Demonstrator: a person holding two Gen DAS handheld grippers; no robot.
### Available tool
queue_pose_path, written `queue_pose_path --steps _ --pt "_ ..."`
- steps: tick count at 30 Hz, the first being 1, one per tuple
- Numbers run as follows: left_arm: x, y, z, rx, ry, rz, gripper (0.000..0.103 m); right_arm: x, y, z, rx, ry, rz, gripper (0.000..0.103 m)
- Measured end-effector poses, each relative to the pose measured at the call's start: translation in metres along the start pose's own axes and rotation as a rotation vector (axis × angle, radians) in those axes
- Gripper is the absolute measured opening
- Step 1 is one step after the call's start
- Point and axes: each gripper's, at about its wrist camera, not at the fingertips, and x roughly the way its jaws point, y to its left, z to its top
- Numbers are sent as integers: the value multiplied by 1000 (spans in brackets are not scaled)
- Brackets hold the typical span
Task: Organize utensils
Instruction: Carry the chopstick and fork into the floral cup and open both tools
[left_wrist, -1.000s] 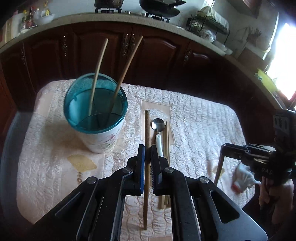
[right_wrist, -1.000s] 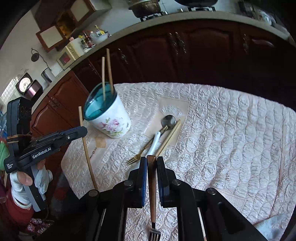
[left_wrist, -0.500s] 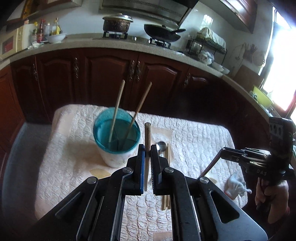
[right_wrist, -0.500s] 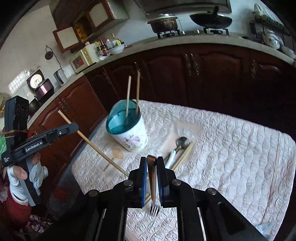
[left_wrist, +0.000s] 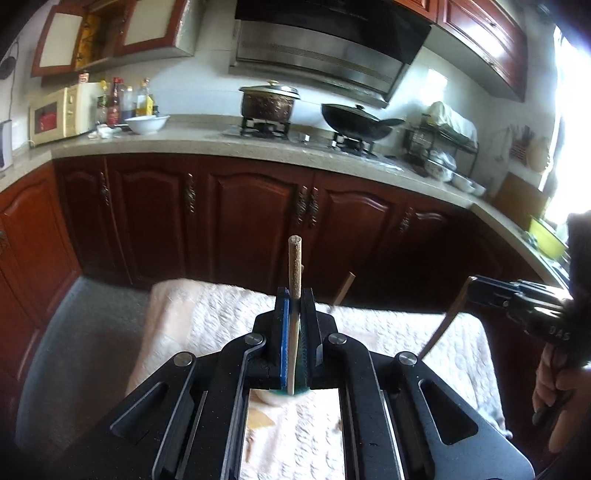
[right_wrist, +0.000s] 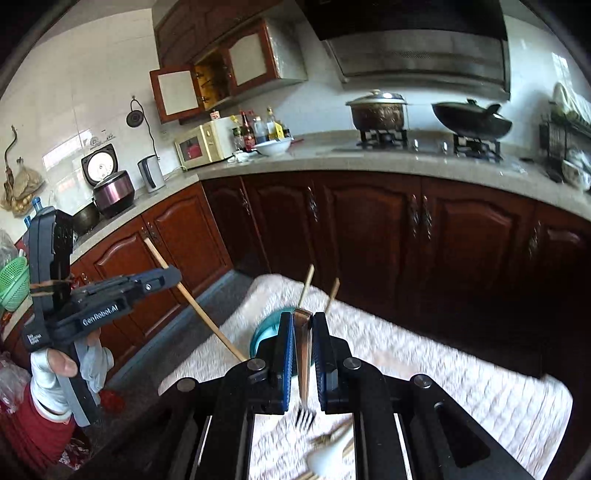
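Left gripper (left_wrist: 294, 295): jaws nearly closed, clamped on a wooden chopstick (left_wrist: 294, 266). Stick runs up between the pads, blunt round end sticks out well past the fingertips (left_wrist: 282, 306), thin end drops down behind them toward the teal rim of the cup (left_wrist: 280, 395), which is mostly hidden under the gripper body. From the right wrist view the same chopstick (right_wrist: 192, 299) sits diagonal, top end up-left, lower end near the cup (right_wrist: 264, 334), and the left gripper (right_wrist: 173, 275) is held off the table's left edge by a gloved hand (right_wrist: 55, 373).

Cup: white body, teal inside, stands on the quilted white tablecloth (left_wrist: 207, 314). Two more chopsticks (right_wrist: 306, 282) already stand in it, leaning, tips above the rim. Cup outline is motion-blurred in the right wrist view.

Right gripper (right_wrist: 303, 321): jaws narrow, gripping a metal fork (right_wrist: 303, 354) by the handle. Handle end is flush with the fingertips (right_wrist: 286, 325), tines hang down below the pads, over the cloth. In the left wrist view the right gripper (left_wrist: 471, 286) sits far right, above the table's right end, fork handle (left_wrist: 443, 325) slanting down from it.

Below the fork, bottom of the right wrist view: white-handled spoon (right_wrist: 325, 459) and a gold-coloured utensil, too blurred to identify, lying on the cloth.
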Motion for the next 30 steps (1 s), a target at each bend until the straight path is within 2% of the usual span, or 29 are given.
queue_pose_path --steps 5,11,18,30 --pt "19 11 12 -4 0 46 4 16 6 23 -19 -1 6 9" --pt "44 16 9 1 26 86 4 41 11 44 -17 -2 16 9" --pt "61 20 11 -8 45 98 4 61 15 62 -24 1 25 9" --pt "85 20 10 -8 67 104 4 92 9 64 7 10 18 9"
